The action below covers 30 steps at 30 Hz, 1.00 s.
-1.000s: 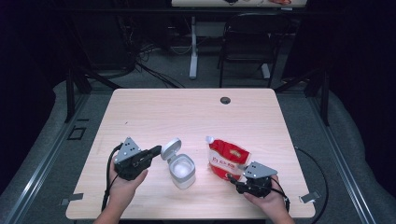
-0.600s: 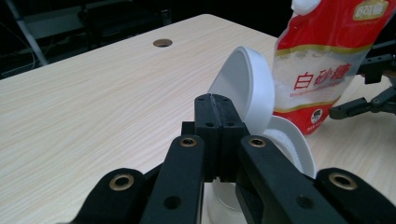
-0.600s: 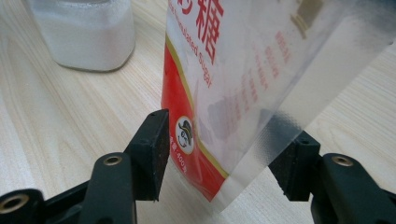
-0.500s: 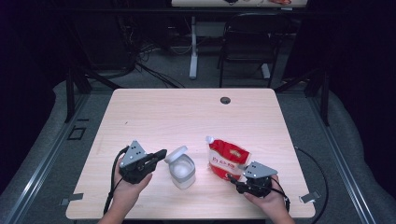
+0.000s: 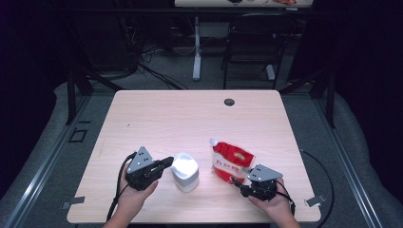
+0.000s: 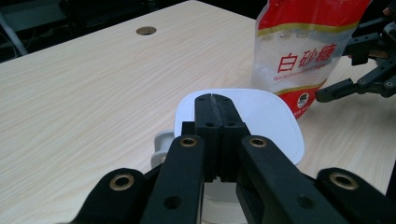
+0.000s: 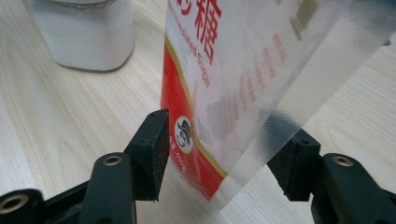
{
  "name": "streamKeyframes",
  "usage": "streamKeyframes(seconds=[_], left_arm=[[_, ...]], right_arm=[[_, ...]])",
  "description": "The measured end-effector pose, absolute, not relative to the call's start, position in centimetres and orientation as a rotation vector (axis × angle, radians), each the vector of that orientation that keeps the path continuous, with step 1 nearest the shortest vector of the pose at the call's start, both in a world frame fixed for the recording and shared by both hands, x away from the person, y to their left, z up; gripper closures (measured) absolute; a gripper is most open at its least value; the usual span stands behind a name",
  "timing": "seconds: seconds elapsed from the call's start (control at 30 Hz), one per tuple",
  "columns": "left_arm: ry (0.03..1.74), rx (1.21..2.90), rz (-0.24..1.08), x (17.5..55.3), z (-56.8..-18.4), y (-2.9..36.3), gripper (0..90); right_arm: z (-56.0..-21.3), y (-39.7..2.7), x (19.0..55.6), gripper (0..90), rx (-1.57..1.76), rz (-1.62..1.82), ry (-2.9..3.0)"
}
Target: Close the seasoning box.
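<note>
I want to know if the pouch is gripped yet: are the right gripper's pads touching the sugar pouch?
Apart. The right gripper view shows both pads clear of the sugar pouch, with table visible in the gaps.

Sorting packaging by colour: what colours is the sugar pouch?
The sugar pouch is red and white with gold trim; left gripper view.

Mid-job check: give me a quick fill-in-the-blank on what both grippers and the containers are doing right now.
1. The left gripper has its jaws ____ , with their tips over the white lid of the jar.
2. The right gripper has the bottom corner of the ____ pouch between its open jaws.
3. The sugar pouch stands on the wooden table to the ____ of the jar in the high view.

Missing words: shut; sugar; right
</note>
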<state>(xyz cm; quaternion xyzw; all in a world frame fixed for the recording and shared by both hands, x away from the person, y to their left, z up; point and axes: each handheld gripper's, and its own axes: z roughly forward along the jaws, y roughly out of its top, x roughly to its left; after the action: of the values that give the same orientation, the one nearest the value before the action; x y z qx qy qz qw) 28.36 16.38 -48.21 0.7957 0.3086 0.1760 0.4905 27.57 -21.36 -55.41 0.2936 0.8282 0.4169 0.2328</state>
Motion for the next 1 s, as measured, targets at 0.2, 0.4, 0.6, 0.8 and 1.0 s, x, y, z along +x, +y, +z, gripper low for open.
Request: streamKeyframes(seconds=[0.2,0.4,0.6,0.8,1.0], left_arm=[[0.776,1.904,0.430,28.7,-48.0,17.5,88.9],[0.816,1.870,0.441,29.2,-47.7,18.9,88.5],[0.856,1.848,0.455,29.6,-47.7,20.2,87.7],[0.906,1.835,0.463,30.1,-48.1,21.4,86.3],[0.954,1.843,0.489,30.7,-49.1,22.3,82.1]], right_arm=[[-55.4,-21.4,27.6,43.6,0.816,1.138,2.278],[-55.4,-21.5,27.6,43.3,0.817,1.135,2.281],[-55.4,-21.4,27.5,43.2,0.818,1.138,2.281],[-55.5,-21.4,27.6,43.2,0.816,1.142,2.284],[-55.5,-21.4,27.6,43.1,0.818,1.152,2.285]])
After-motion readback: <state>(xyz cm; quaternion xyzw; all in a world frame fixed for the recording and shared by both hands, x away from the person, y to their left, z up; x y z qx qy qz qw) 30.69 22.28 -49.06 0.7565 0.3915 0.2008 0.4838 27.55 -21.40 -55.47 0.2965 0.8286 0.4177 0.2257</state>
